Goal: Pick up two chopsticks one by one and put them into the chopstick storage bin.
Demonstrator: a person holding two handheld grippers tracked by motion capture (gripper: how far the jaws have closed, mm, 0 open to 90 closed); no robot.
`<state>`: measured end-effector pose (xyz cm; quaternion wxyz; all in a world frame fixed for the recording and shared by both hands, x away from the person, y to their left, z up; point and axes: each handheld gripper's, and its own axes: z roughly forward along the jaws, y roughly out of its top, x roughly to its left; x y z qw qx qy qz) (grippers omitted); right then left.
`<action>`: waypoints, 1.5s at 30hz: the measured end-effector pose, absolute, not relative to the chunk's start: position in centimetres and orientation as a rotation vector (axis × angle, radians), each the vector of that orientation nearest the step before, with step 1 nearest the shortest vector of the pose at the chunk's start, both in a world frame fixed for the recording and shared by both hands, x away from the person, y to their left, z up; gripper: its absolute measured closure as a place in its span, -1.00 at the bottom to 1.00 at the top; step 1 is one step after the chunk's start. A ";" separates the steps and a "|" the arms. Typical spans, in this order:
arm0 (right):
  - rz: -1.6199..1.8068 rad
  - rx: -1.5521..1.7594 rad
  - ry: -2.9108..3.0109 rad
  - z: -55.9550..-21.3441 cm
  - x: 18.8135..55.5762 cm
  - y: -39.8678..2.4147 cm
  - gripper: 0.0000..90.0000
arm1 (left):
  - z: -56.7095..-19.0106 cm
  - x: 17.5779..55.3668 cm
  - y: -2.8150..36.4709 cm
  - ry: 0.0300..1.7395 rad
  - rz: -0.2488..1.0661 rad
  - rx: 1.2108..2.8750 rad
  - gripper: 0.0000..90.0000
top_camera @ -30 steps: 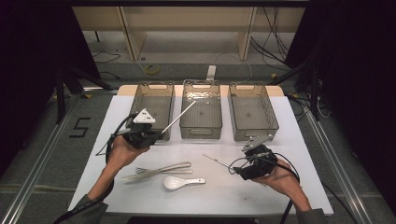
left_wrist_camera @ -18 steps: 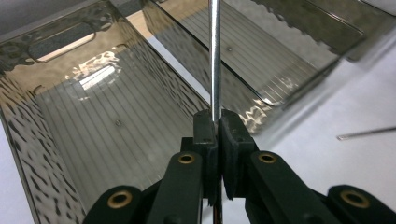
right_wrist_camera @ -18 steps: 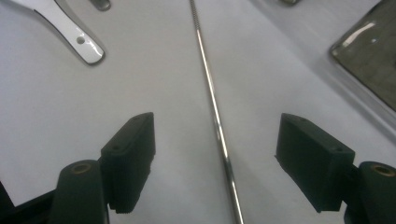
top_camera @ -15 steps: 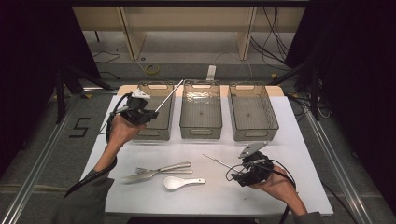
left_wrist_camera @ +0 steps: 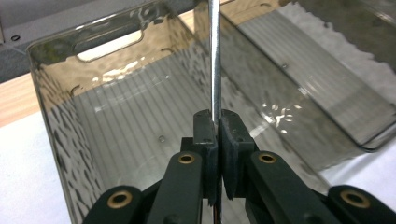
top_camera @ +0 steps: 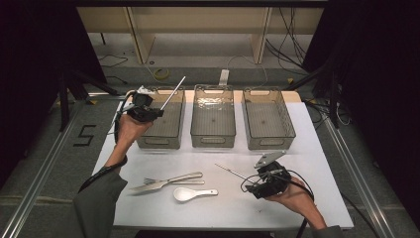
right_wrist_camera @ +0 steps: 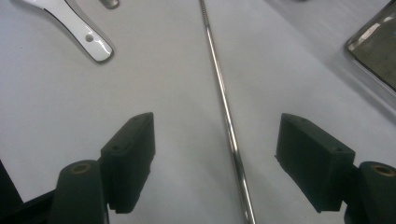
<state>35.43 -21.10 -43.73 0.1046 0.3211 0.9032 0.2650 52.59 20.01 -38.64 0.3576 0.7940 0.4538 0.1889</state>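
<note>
My left gripper [left_wrist_camera: 217, 122] pinches a thin metal stick [left_wrist_camera: 215, 56] above the left bin [left_wrist_camera: 60, 116]. It is light, stiff and slippery. My right gripper [right_wrist_camera: 215, 163] waits open.

I am seeing my left gripper [left_wrist_camera: 217, 122] clamping a thin metal rod [left_wrist_camera: 215, 56] between its black pads. The rod is pointing up over the clear ribbed bin [left_wrist_camera: 130, 116], another bin [left_wrist_camera: 322, 93] lying beside.
</note>
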 end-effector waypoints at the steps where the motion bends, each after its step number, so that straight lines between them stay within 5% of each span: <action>1: 0.784 0.948 2.664 -43.8 35.5 -21.1 -0.35 | -38.8 52.7 20.1 1.175 0.494 2.051 0.90; 30: 0.805 0.970 2.667 -43.7 35.4 -21.4 -0.35 | -41.3 54.2 21.1 1.300 0.530 2.036 0.85; 41: 0.797 0.967 2.672 -43.5 35.5 -21.6 -0.35 | -40.5 54.0 21.2 1.351 0.451 1.997 -0.09; 45: 0.751 0.980 2.698 -43.5 35.7 -21.8 -0.35 | -39.9 52.9 21.0 1.307 0.400 1.991 -0.27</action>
